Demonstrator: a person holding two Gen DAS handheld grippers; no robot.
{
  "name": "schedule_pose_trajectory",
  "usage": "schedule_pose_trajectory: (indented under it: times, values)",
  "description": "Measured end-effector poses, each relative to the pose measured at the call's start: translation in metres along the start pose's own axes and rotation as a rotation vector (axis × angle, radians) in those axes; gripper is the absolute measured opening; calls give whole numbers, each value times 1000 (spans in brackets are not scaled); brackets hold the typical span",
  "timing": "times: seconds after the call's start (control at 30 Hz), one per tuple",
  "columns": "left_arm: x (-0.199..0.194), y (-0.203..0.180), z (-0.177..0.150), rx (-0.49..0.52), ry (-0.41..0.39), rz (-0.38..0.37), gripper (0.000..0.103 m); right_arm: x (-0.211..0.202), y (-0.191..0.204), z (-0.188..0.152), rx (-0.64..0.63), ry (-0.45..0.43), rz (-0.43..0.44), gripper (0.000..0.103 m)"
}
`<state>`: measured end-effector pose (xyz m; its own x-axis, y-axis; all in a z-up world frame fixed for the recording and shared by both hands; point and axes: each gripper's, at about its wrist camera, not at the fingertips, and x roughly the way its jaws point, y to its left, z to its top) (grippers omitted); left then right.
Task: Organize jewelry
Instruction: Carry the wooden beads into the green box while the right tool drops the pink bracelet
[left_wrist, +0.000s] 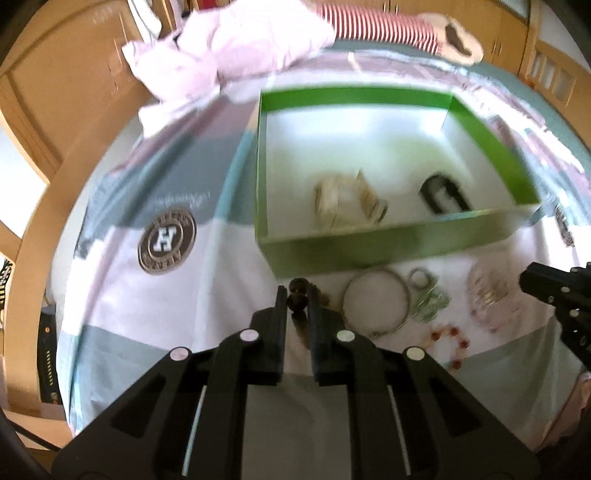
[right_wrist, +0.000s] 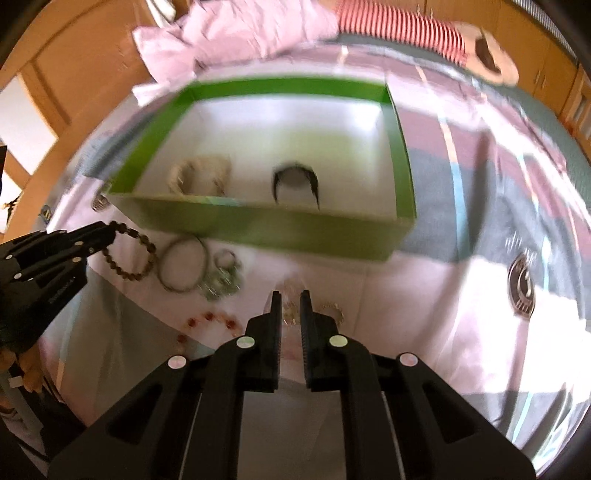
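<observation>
From the left wrist, the left gripper (left_wrist: 297, 295) has its fingers drawn narrow around a dark beaded bracelet (left_wrist: 298, 300), just short of the green box (left_wrist: 388, 243). Inside the box lie a pale bracelet (left_wrist: 347, 203) and a black band (left_wrist: 443, 194). On the bedspread (left_wrist: 184, 295) wait a silver bangle (left_wrist: 376, 304), a greenish piece (left_wrist: 430, 304) and red beads (left_wrist: 452, 338).

From the right wrist, the right gripper (right_wrist: 289, 306) is narrowed over a sparkly gold-toned bracelet (right_wrist: 334, 310); blur hides whether it truly grips. The left gripper (right_wrist: 107, 234) holds the dark beads (right_wrist: 129, 254) at one end.

The step appears to be picking up; next, lift the beads over the near wall and release inside.
</observation>
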<state>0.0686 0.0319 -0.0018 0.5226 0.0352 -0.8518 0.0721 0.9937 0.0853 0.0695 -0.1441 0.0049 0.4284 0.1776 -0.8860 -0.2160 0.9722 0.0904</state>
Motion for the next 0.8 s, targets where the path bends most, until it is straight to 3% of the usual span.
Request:
schedule_pose_trajectory:
  times: [0.2,0.27,0.33,0.5,0.67,0.8]
  values:
    - [-44,-1,8,10,-161,-92,11,-29,10,10,-13,-161,33,10]
    - [-58,-5,11,25,-237,-85,11,-33,11,15,2,-201,46,10]
    - [-64,-7,13,37,-265,-69,11,-39,12,17,17,-240,69,10]
    - [-56,-7,16,32,-220,-102,11,-40,17,18,7,-252,77,10]
    - [-45,14,20,-42,-155,-235,11,-36,13,18,33,-241,91,10]
    - [-37,33,23,-107,-120,-301,11,-41,7,19,55,-252,118,10]
